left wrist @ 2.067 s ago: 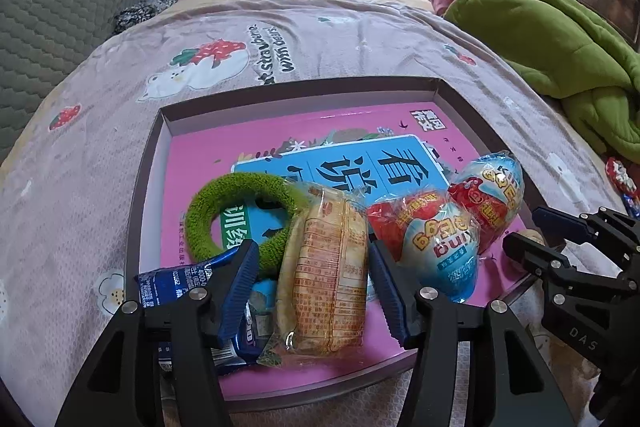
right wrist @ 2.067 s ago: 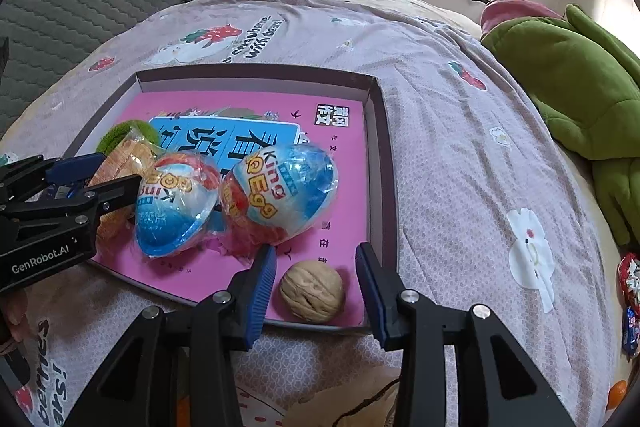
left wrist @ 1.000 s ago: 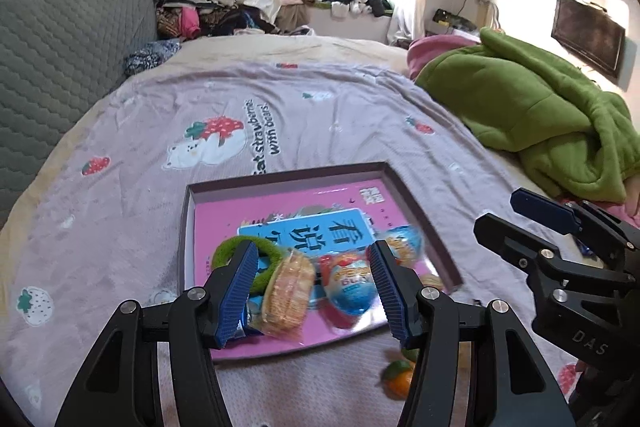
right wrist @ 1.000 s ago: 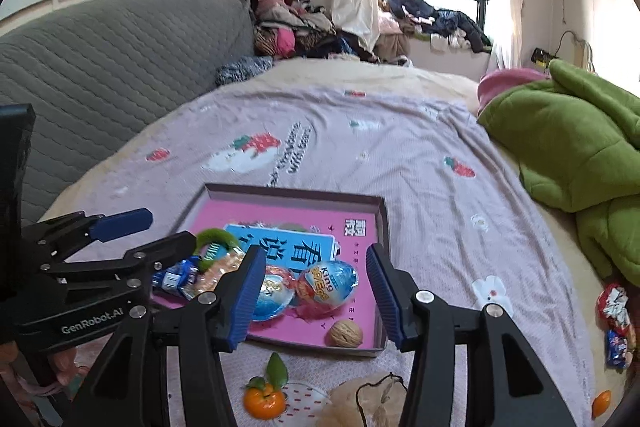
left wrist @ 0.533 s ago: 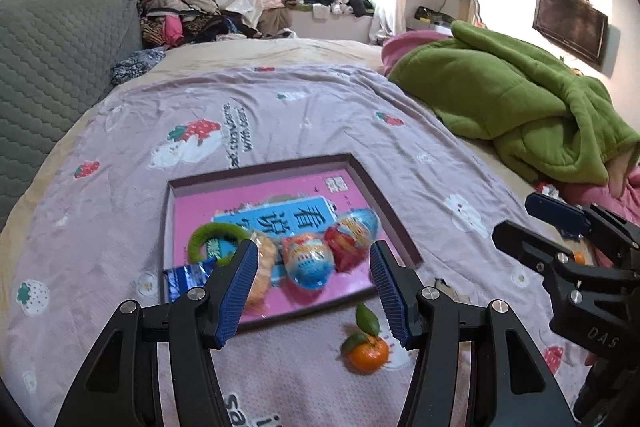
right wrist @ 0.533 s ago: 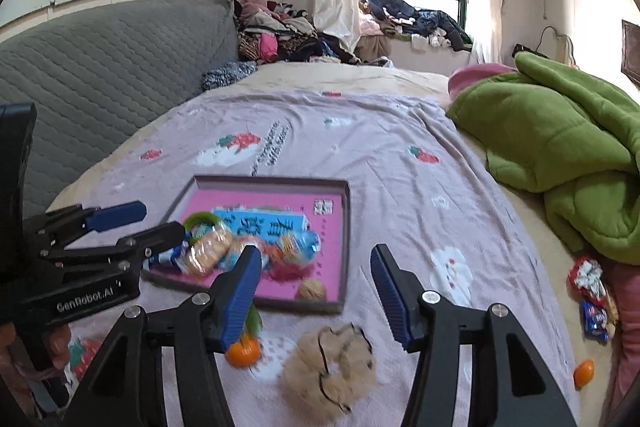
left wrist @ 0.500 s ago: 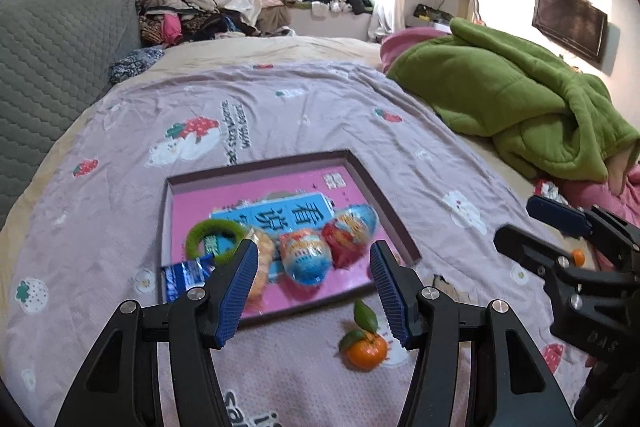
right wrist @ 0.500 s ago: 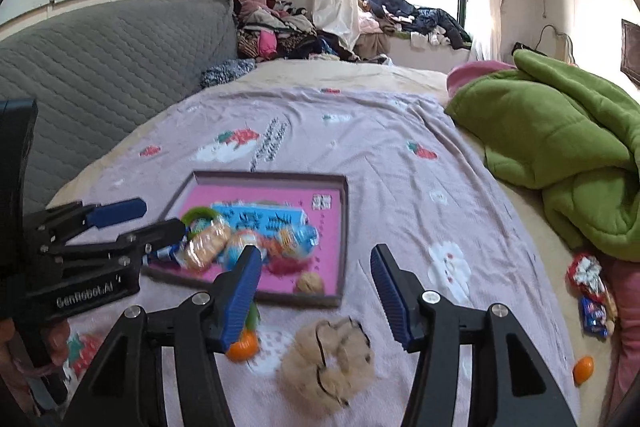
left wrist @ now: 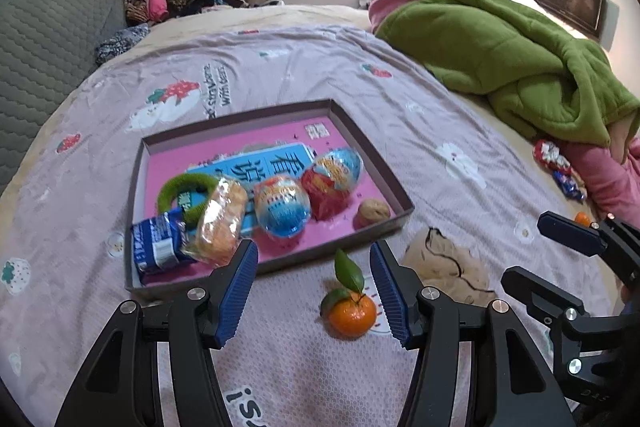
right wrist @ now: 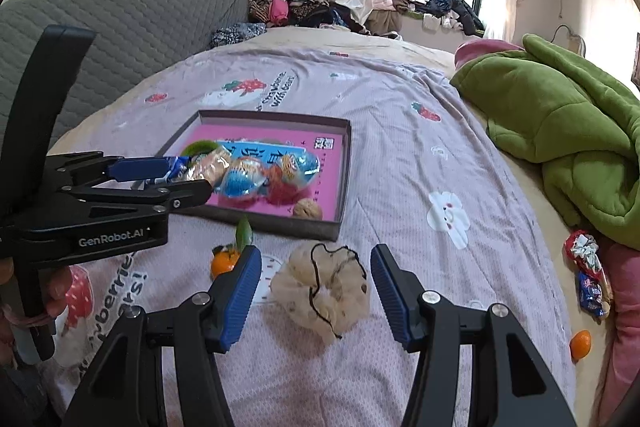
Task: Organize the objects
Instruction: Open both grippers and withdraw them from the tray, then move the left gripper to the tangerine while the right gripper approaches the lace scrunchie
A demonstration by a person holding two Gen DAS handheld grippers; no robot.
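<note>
A shallow box [left wrist: 394, 183] with a pink floor lies on the bed. It holds a green ring [left wrist: 185, 188], a blue packet [left wrist: 158, 245], a wrapped cake [left wrist: 224, 221], two foil eggs [left wrist: 282, 211] and a walnut [left wrist: 373, 211]. A leafy tangerine [left wrist: 352, 311] lies on the sheet in front of the box, between the open fingers of my left gripper [left wrist: 314, 293]. A beige fluffy scrunchie [right wrist: 324, 287] lies between the open fingers of my right gripper [right wrist: 316, 295]. Both grippers are empty.
A green blanket [right wrist: 560, 131] is heaped at the right. Candy wrappers [right wrist: 588, 275] and a second small tangerine [right wrist: 581, 343] lie near the right edge of the bed. A grey quilted headboard [right wrist: 132, 27] stands at the left, with piled clothes [right wrist: 288, 3] behind.
Both grippers have pulled back from the box and dropped lower. The tangerine and the scrunchie now sit between their fingers. Nothing was picked up.
</note>
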